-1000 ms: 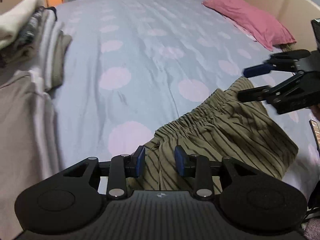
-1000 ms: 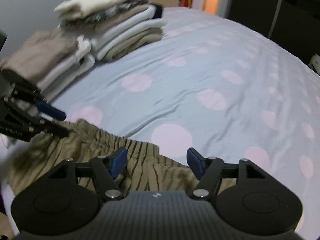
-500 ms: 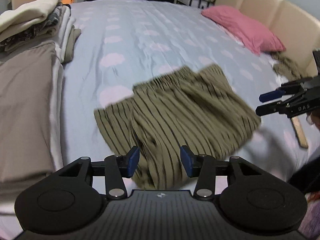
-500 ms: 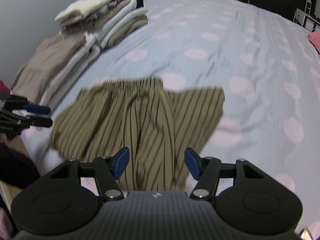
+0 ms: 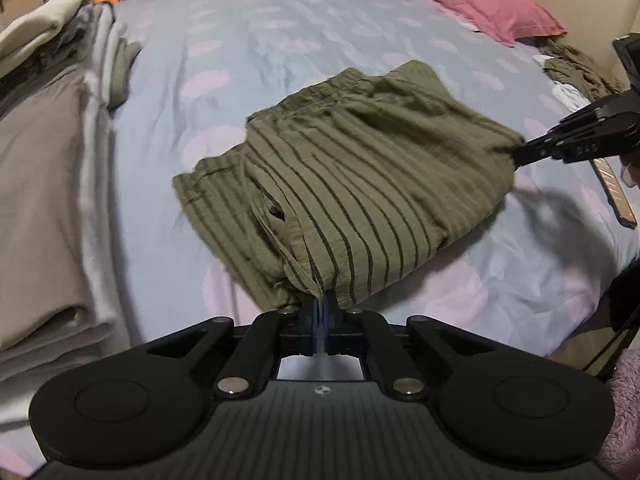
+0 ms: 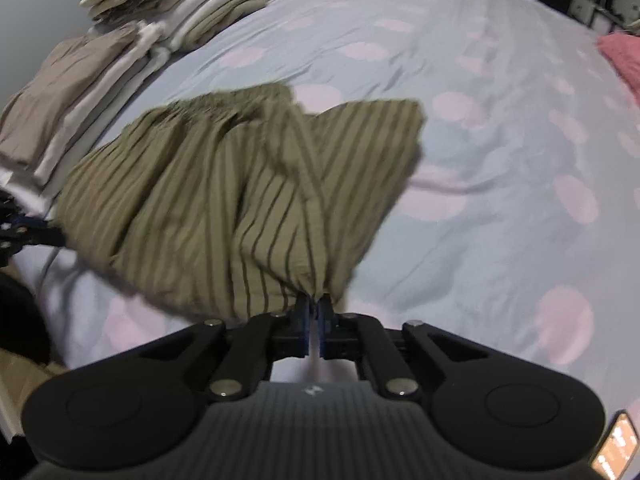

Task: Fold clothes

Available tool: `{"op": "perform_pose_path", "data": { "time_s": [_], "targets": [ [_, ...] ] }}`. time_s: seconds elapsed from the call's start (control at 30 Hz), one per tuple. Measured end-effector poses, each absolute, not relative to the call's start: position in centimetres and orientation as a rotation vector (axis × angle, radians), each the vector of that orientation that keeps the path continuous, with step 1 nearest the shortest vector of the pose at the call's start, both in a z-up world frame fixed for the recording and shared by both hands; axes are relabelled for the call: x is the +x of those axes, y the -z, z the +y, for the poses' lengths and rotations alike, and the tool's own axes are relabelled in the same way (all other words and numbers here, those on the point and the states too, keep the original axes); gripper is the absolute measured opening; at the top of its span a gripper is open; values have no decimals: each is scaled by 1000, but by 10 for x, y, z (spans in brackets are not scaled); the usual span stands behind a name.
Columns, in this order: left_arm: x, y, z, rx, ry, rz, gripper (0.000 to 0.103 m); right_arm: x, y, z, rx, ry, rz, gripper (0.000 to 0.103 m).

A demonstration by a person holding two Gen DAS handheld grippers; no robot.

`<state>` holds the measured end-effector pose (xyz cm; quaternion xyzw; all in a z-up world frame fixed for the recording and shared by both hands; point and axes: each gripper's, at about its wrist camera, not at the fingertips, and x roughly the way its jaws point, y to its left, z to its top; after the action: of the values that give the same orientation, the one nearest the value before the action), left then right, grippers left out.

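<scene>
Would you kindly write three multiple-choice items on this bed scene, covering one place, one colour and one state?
1. Where is the pillow?
A. by the headboard
B. on the folded stack
C. under the shorts

2. What colour are the shorts?
A. olive with dark stripes
B. plain white
C. red checks

3. How are the grippers?
A. both open
B. both shut on the shorts
C. only the left shut

Answers:
1 A, it lies at the bed's far end.
2 A, stripes show in both views.
3 B, left gripper and right gripper each pinch fabric.

Bed: folded stacks, pillow, striped shorts.
</scene>
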<state>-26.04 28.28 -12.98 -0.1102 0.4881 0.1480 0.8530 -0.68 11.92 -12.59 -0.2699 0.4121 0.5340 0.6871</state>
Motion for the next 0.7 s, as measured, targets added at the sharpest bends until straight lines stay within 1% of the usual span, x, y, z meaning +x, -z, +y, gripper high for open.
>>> {"op": "perform_pose_path", "data": {
  "time_s": [0.2,0.47,0.53,0.57,0.6,0.67,0.7],
  "targets": [
    [-261,142,290,-248,-340,1096,0,5,140,125,-630,-1132,934,3],
    [-278,135,306,-298,-388,1109,0,11,153,125,-670,-1100,945,4],
    [-282,133,310,-310,-400,1112,0,13,150,124,-663,-1100,972,10],
    [-285,128,312,-326,-403,1084,2,14,146,123,-659,-1090,983,21],
    [-288,122,315,-343,-410,1050,6,15,138,120,-654,-1076,969,34],
    [-293,109,321,-387,-429,970,31,16,123,117,-639,-1061,932,46],
    [-294,104,324,-409,-437,929,37,18,115,115,-617,-1065,921,49]
  ]
}}
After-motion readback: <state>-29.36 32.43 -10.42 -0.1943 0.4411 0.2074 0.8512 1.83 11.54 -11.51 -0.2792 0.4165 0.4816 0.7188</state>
